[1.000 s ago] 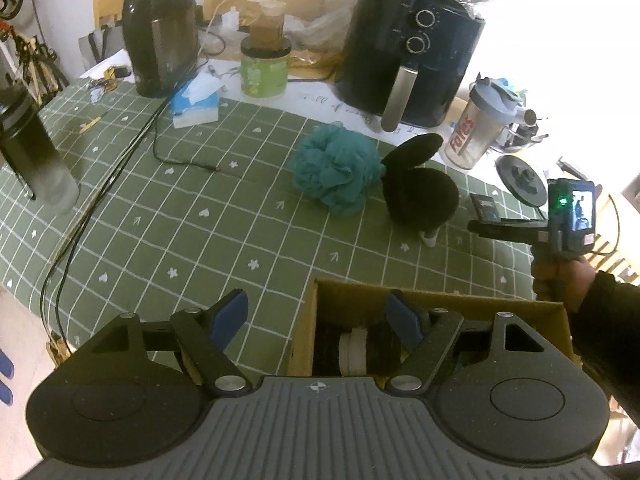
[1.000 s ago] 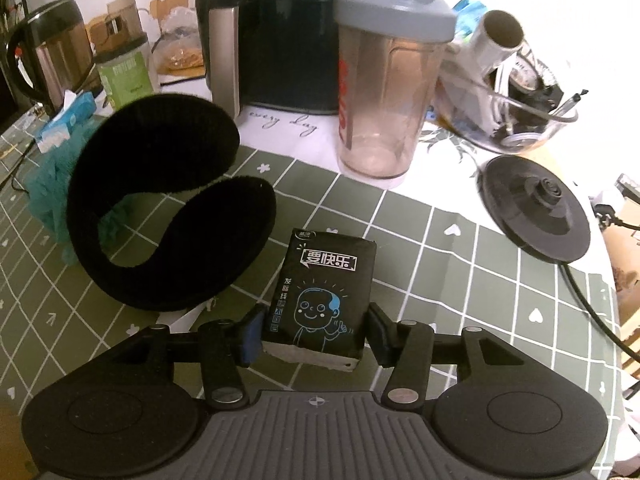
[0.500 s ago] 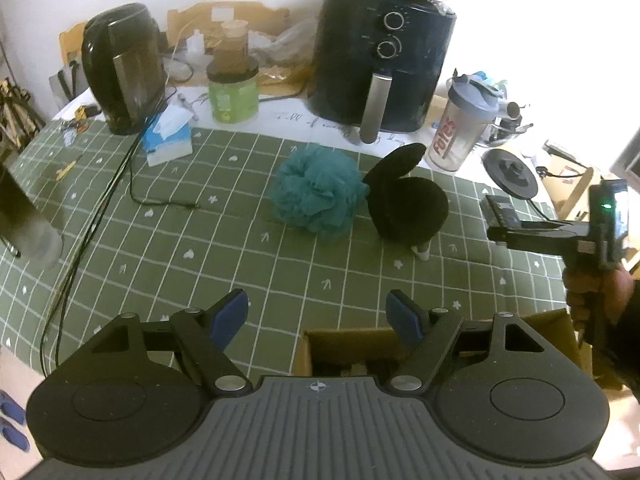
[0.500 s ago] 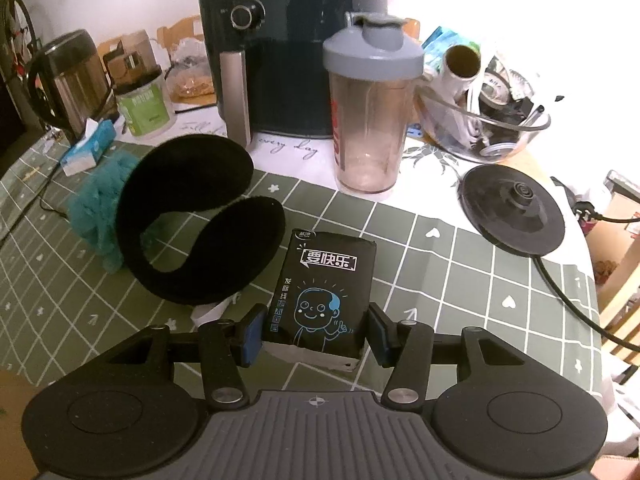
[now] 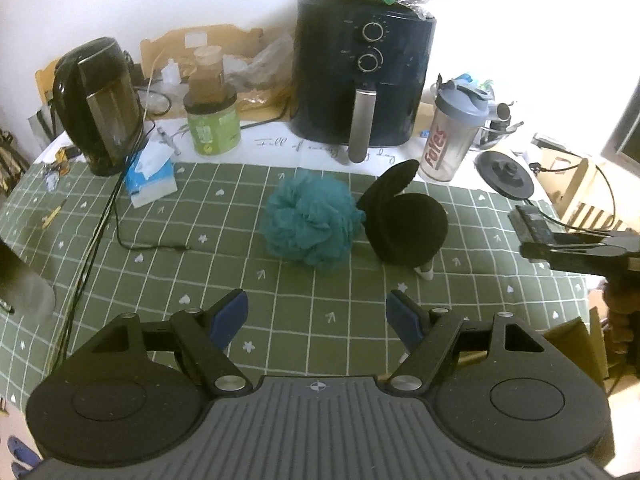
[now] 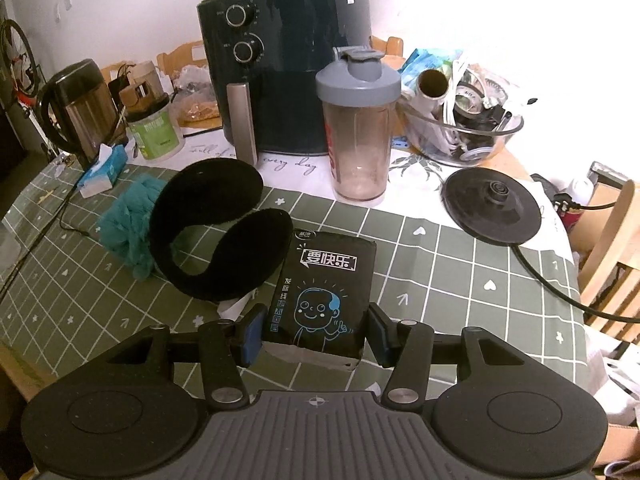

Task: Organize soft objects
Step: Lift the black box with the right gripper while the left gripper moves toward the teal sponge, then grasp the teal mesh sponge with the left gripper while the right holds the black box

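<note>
Right wrist view: your right tongs (image 6: 314, 334) clamp the black packet (image 6: 322, 300); left tongs (image 5: 318, 318) gape empty; beyond them, teal pouf (image 5: 310, 226) and earmuffs (image 5: 404, 220) await boxing.

table (image 5: 120, 280): green grid cloth | on it: teal pouf (image 5: 310, 222), black earmuffs (image 5: 404, 224)

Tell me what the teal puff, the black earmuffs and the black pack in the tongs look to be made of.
Teal puff: gathered nylon-like mesh, ruffled and matte. Black earmuffs: fleece or plush, light-absorbing fuzzy surface. Black pack: probably thin printed plastic wrap, slight sheen, crinkled bottom edge.
</note>
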The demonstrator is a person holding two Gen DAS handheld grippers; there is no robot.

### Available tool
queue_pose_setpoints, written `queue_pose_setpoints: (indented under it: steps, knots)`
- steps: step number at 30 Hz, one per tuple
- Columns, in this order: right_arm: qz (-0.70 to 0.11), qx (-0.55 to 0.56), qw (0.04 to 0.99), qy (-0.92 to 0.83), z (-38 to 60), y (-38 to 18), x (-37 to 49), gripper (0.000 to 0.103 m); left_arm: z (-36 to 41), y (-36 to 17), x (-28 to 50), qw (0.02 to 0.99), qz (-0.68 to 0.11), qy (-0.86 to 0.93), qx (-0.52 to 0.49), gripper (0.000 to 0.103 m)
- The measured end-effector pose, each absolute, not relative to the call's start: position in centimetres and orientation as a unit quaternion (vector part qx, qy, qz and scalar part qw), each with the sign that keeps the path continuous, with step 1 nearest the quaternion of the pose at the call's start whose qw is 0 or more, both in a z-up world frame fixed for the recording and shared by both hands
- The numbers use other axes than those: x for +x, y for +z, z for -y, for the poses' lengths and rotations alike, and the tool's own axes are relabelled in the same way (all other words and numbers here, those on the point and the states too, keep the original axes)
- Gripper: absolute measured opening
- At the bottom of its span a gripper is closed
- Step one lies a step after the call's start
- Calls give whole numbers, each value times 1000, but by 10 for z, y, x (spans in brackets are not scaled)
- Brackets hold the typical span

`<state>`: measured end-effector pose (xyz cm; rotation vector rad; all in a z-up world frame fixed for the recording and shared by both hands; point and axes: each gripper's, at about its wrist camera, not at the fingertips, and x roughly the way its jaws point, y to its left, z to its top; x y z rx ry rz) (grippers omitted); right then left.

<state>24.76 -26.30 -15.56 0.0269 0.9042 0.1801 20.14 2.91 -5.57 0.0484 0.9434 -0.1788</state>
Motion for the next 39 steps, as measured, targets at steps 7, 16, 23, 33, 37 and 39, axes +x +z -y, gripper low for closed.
queue_pose_setpoints:
  steps: [7,16,23,33,37,39]
  knots:
    - [-430,23,899,83,265,-142,232,55,-30,-61,215,888,-447,-97,38,76]
    - [-424,39,902,75,268,-127,212,55,-29,-71,236,889,-438,-116,60,76]
    - [-422,51,903,66,270,-121,198,55,-28,-83,255,890,-432,-131,71,76]
    - [-419,70,904,53,274,-114,178,55,-21,-106,280,885,-429,-155,91,76]
    - [-417,76,904,50,274,-111,171,55,-19,-115,293,883,-431,-163,91,76]
    - [-415,79,905,49,274,-109,167,55,-18,-119,299,882,-432,-165,90,76]
